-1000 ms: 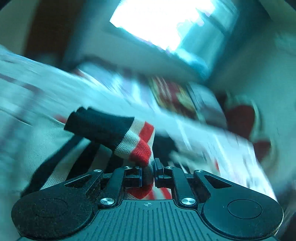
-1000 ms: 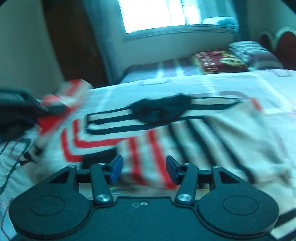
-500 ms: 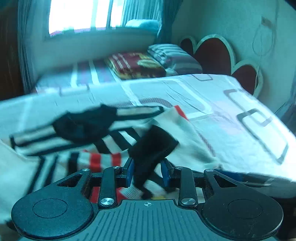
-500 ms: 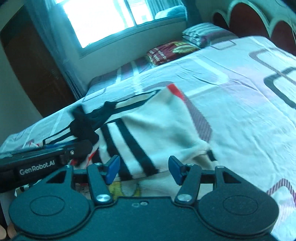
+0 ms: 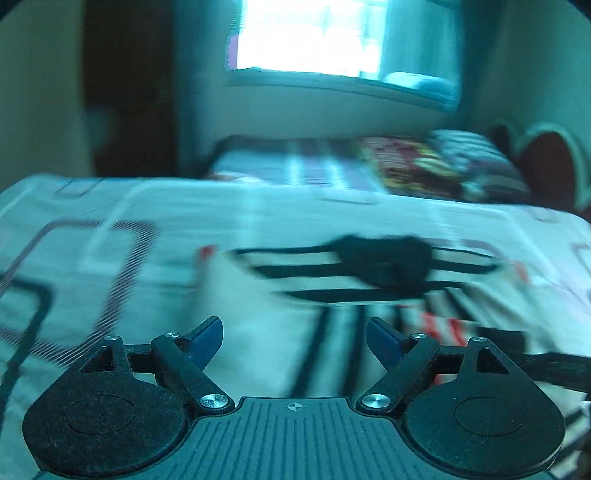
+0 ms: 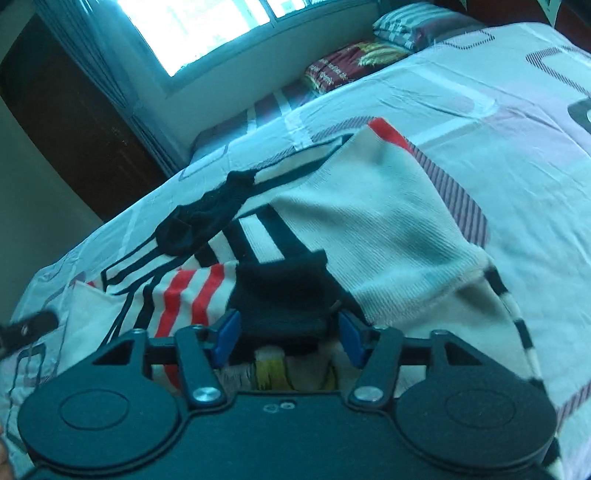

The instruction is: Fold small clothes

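Note:
A cream sweater [image 6: 388,221] with black and red stripes lies spread on the patterned bed sheet [image 6: 517,129], one sleeve folded across its body. The sleeve's black cuff [image 6: 280,295] sits between the blue pads of my right gripper [image 6: 288,332]. Its jaws are closing around the cuff, close to its two edges, and I see no squeeze. In the blurred left wrist view, my left gripper [image 5: 295,339] hovers over the sweater [image 5: 258,306]. Its jaws are opening wide with nothing between them. The black collar [image 5: 388,262] lies further ahead.
A red patterned pillow [image 6: 351,62] and a striped pillow [image 6: 417,22] lie at the far end of the bed under a bright window [image 6: 207,22]. A dark wooden wardrobe [image 6: 74,122] stands to the left. A red headboard [image 5: 550,166] rises at the right.
My left gripper let go of the sleeve cuff, opened wide and drew back from it. My right gripper came down over the dropped black cuff and its jaws narrowed.

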Demonstrator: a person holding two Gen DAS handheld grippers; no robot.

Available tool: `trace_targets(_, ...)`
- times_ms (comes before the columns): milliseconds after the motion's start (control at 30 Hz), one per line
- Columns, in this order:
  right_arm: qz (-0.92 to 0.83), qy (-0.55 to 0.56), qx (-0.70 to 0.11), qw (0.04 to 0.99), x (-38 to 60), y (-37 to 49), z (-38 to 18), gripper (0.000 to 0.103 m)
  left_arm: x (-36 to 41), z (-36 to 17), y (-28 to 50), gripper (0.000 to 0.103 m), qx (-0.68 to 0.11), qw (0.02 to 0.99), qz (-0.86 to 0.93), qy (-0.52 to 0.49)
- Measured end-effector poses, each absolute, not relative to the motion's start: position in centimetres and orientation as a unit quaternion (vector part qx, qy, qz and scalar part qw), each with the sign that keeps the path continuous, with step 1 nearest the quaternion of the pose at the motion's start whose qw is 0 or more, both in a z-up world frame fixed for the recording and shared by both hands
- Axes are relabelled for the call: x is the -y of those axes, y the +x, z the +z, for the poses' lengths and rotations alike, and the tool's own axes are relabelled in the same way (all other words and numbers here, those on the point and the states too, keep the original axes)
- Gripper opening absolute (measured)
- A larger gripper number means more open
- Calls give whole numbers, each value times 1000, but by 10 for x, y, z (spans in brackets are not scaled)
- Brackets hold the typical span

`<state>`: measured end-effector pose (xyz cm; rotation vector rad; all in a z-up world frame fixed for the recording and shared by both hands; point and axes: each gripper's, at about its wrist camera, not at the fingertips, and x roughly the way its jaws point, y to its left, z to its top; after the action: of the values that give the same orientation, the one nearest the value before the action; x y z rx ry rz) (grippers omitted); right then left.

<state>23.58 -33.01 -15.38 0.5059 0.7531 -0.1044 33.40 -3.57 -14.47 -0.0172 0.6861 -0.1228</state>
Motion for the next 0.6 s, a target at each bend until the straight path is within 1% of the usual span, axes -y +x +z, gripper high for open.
trace_targets(33,-50,240,-362,899,328,238,-153,37,28,-149,335,85,-339,940,-48,-11)
trace_targets(67,-46,238,-360,901,326,240,-152,23,23,-154,336,85,-341,939,-39,-12)
trace_targets(133,-42,231,-355,905,322,239,-149,10,15,-163,338,85,-346,938,-26,-14)
trace_targets(167,-40,223,-351,909,320,238,-148,7,13,-167,339,85,-349,937,-22,-17)
trace_targets(400,-62,152,-286,944,329,235,-113,6,13,-176,346,85,-338,941,-15,-29)
trace_targets(500,-81,134,-295,943,341,234,-117,6,19,-177,352,85,-341,939,-17,-34)
trace_targets(600,-112,149,-320,929,357,233,-133,6,24,-184,353,85,-349,937,-20,-27)
